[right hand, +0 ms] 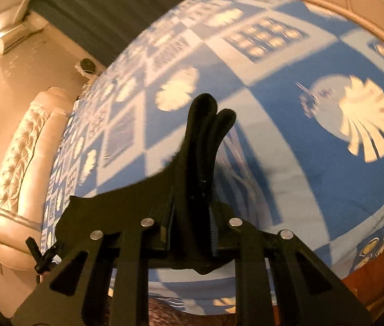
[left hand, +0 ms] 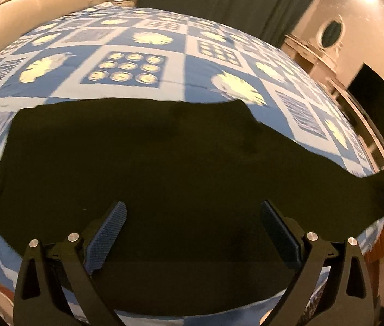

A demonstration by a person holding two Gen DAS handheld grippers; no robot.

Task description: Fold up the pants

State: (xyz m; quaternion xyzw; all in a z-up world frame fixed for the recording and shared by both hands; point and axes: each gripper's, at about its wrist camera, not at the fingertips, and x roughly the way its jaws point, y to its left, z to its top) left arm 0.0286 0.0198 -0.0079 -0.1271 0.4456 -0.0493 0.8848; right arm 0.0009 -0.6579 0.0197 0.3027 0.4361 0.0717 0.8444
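While right tongs point(right hand: 208, 163) pinch pants point(left hand: 151, 163) hem, left tongs point(left hand: 193, 217) agape

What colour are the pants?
Black, seen best in the left wrist view: the pants on the bedspread.

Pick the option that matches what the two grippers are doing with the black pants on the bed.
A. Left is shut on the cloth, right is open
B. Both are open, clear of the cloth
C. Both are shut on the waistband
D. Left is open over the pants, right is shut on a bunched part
D: the left gripper stands wide open over the spread black pants, while the right gripper pinches a bunched fold of them.
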